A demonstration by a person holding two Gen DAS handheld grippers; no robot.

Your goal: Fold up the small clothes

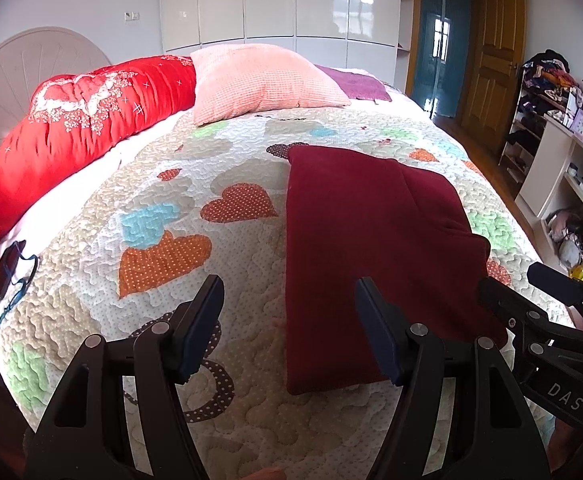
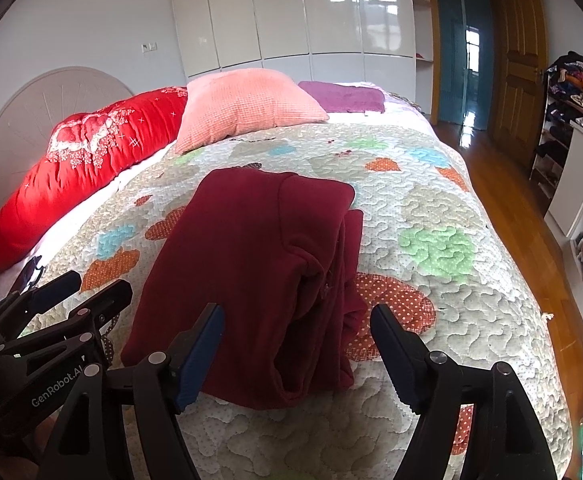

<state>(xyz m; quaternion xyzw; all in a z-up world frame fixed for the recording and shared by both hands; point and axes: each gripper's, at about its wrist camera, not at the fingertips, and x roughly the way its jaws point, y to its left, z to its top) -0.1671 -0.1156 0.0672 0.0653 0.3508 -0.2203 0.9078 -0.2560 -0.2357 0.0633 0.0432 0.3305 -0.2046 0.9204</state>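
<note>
One dark red garment (image 1: 375, 240) lies folded into a long rectangle on the heart-patterned quilt (image 1: 163, 216), toward the foot end of the bed and well short of the pink pillow (image 1: 263, 82). Its layered edges (seen best from the right wrist view) stack along the side away from the pillow's red neighbour, with a sleeve or flap tucked over the top.

Nearest the garment, the left gripper (image 1: 289, 332) hovers at its near left corner with its jaws spread wide and nothing between them; one blue-padded finger overlaps the cloth's edge in the view, though whether it touches I cannot tell. Over the near right end of the garment, the right gripper (image 2: 297, 354) also stands apart and empty, its fingers straddling the folded stack.

Farther out from the garment, a red floral duvet roll (image 1: 71, 132) lies along the headboard beside the pink pillow, and a purple cloth (image 1: 357, 84) rests behind that pillow. Left of the garment, near the quilt's edge, sit a phone (image 1: 3, 274) and glasses (image 1: 21, 276).
</note>
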